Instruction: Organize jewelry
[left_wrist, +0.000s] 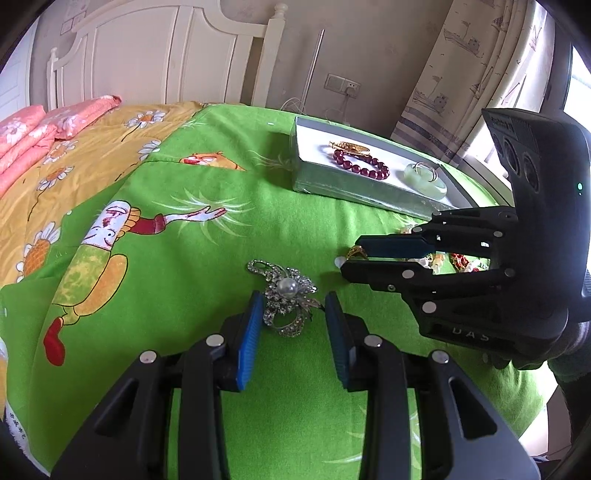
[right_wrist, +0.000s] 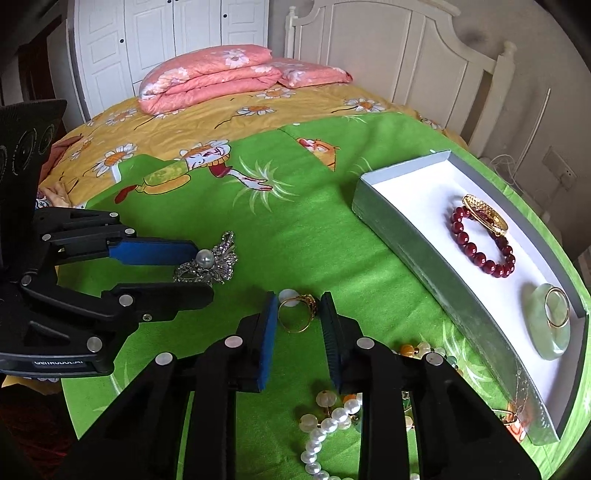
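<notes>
Spread over the bed, a green cartoon blanket (left_wrist: 221, 177) is carrying the jewelry, and the rhinestone brooch (left_wrist: 286, 301) is being straddled by the open left gripper (left_wrist: 293, 301) while the gold ring (right_wrist: 297, 314), small, stiff and likely slippery, is being framed by the open right gripper (right_wrist: 299, 306), best pinched across its band
</notes>
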